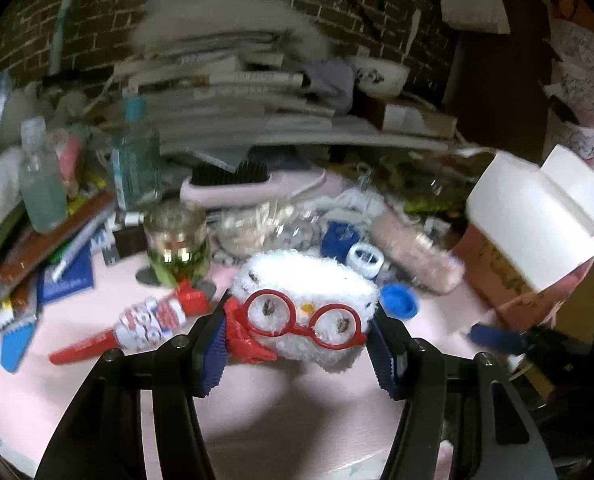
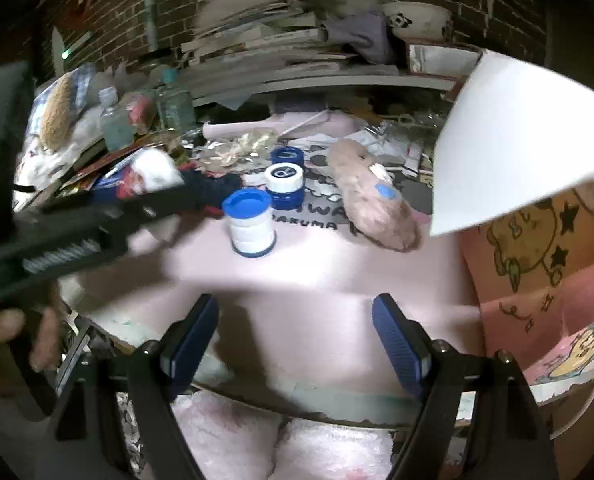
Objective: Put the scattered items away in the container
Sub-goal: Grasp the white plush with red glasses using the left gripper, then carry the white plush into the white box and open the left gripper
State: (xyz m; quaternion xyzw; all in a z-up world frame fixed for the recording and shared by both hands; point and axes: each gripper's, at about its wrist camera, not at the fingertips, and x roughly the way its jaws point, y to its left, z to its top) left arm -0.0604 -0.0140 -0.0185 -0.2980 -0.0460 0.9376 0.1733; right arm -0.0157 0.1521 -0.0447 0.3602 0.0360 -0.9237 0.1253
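Left gripper (image 1: 301, 338): jaws roughly half open and closed onto a white plush toy (image 1: 307, 304); the blue ribbed pads (image 1: 213, 344) press on its two flanks.
White plush toy: fluffy, with red round glasses (image 1: 305, 318) and a red bow on the side of the left jaw; it fills the gap between the jaws (whether it rests on the surface or is lifted cannot be told).
Pink surface (image 1: 289, 412): bare beneath and behind the left jaws.
Red-and-white tube (image 1: 137, 326): lying flat, just outside the left jaw.
Blue cap (image 1: 399, 300): beyond the right jaw, near the plush toy.
Glass jar (image 1: 177, 242): ahead and left of the jaws, upright.
Container (image 1: 537, 216): white flap over a pink printed side, far right of the left jaws, well apart from the toy.
Right gripper (image 2: 297, 336): jaws wide apart, nothing between them, only pink surface (image 2: 317, 280).
Blue-and-white spool (image 2: 251, 222): upright, ahead of the right jaws and clear of them.
Second spool (image 2: 285, 186): directly beyond the first.
Tan fuzzy item (image 2: 371, 194): ahead, right of the spools, lying flat.
Container (right view) (image 2: 529, 248): outside the right jaw, white flap above.
Stacked books (image 2: 273, 44): farthest, against a brick wall (image 2: 113, 12).
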